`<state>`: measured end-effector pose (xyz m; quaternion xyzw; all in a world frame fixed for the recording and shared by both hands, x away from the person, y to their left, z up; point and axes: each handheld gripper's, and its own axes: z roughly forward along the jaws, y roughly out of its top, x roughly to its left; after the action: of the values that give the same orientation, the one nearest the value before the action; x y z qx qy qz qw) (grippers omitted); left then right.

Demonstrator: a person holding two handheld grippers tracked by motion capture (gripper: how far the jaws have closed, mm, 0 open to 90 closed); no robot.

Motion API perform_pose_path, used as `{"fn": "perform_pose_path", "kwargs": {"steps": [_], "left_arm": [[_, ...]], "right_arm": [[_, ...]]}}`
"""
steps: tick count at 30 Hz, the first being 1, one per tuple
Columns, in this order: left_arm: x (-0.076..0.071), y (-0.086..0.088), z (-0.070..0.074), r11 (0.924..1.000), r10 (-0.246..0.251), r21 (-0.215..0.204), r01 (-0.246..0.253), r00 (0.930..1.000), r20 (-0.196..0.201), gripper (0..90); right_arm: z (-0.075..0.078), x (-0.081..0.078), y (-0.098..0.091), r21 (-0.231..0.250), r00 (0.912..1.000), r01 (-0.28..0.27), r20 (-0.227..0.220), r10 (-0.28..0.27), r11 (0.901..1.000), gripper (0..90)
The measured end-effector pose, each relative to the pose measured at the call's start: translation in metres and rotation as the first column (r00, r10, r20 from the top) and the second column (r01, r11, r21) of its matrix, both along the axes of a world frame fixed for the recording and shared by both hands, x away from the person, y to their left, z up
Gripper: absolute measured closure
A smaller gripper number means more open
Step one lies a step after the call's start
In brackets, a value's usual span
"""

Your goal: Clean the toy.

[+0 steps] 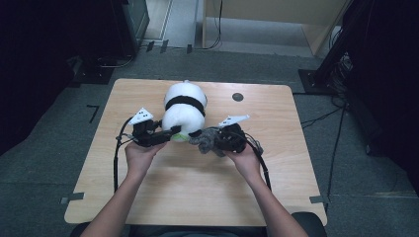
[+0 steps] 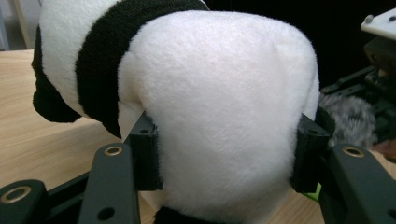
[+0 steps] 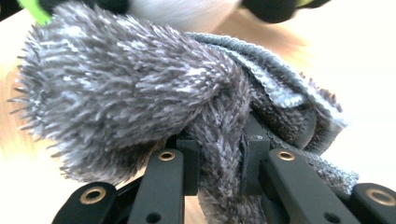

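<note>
Left tongs (image 2: 224, 158) half-wide, clamped around plush panda (image 2: 210, 102); right tongs (image 3: 219, 158) nearly closed, apparently pinching grey cloth (image 3: 140, 98).

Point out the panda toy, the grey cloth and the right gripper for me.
panda toy (image 1: 184, 111): high view, on its white body.
grey cloth (image 3: 130, 93): right gripper view, on the fuzzy bunched part.
right gripper (image 3: 219, 163): right gripper view, between its fingertips, shut on the cloth.

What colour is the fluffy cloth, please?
Grey cloth; the right gripper view shows it best.
</note>
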<state>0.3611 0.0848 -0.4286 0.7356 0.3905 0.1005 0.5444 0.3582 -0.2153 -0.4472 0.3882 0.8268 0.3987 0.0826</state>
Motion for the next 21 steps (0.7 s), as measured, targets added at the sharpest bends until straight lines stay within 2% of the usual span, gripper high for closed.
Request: {"fn": "perform_pose_path", "kwargs": {"steps": [4,8,13,15,21], "left_arm": [[0.001,0.001,-0.002,1.0,0.002,0.002,-0.002,1.0,-0.005,42.4],[0.002,0.0,-0.004,0.9997,0.003,0.023,-0.003,0.9999,-0.01,42.1],[0.002,-0.004,-0.009,0.9991,0.002,0.043,-0.001,0.9998,-0.018,42.0],[0.002,-0.007,-0.01,0.9987,-0.003,0.05,0.004,0.9998,-0.021,41.8],[-0.002,-0.019,-0.014,0.9973,-0.02,0.07,0.021,0.9996,-0.02,41.7]], "right_arm": [[0.007,0.003,-0.015,0.023,0.9989,0.047,0.006,-0.047,0.9987,76.1],[0.014,0.005,-0.031,0.05,0.9957,0.09,0.015,-0.091,0.9947,76.4],[0.026,0.004,-0.047,0.152,0.9902,0.136,0.013,-0.139,0.979,76.7],[0.032,0.001,-0.045,0.162,0.9919,0.12,0.02,-0.125,0.9794,76.6],[0.053,-0.013,-0.026,0.188,0.9947,0.038,0.087,-0.056,0.9813,76.2]]}}
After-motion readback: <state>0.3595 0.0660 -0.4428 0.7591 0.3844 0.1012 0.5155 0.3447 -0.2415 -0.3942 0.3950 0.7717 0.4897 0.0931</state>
